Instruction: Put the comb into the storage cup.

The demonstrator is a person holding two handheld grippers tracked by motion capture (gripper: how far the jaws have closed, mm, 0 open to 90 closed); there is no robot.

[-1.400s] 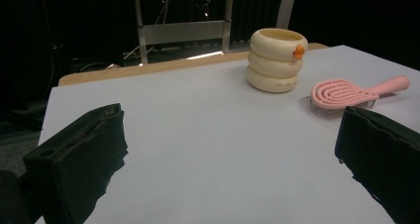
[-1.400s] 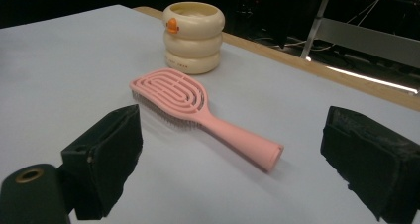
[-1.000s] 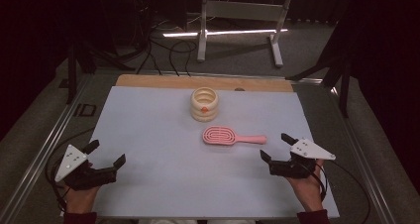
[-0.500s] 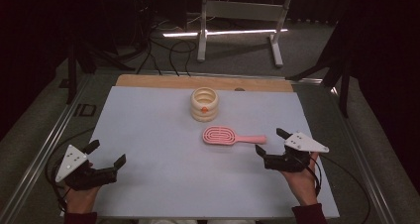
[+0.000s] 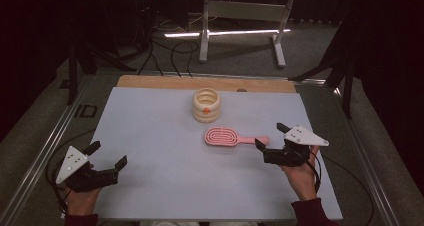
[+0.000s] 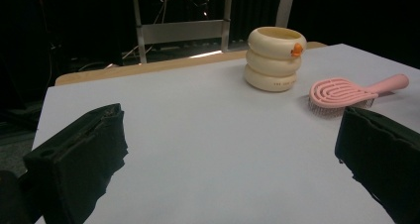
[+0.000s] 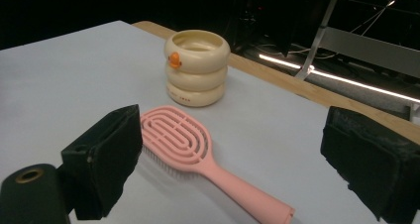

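We are at the approach step: our right gripper (image 5: 268, 138) hovers just beside the handle end of the pink hairbrush (image 5: 229, 136), jaws spread wide and holding nothing. The brush lies bristles down on the white table cover (image 5: 150, 126), right of centre, handle pointing right, with the cream ringed cup (image 5: 206, 105) standing just beyond its head, apart from it. Next, we judge, the right gripper must ease forward so the handle passes between the jaws, then close on it. Our left gripper (image 5: 107, 156) rests wide open at the near left, well apart from both things. Open cover lies all around the brush on the left and near sides; the cover's right edge is close behind our right hand (image 5: 300, 173).
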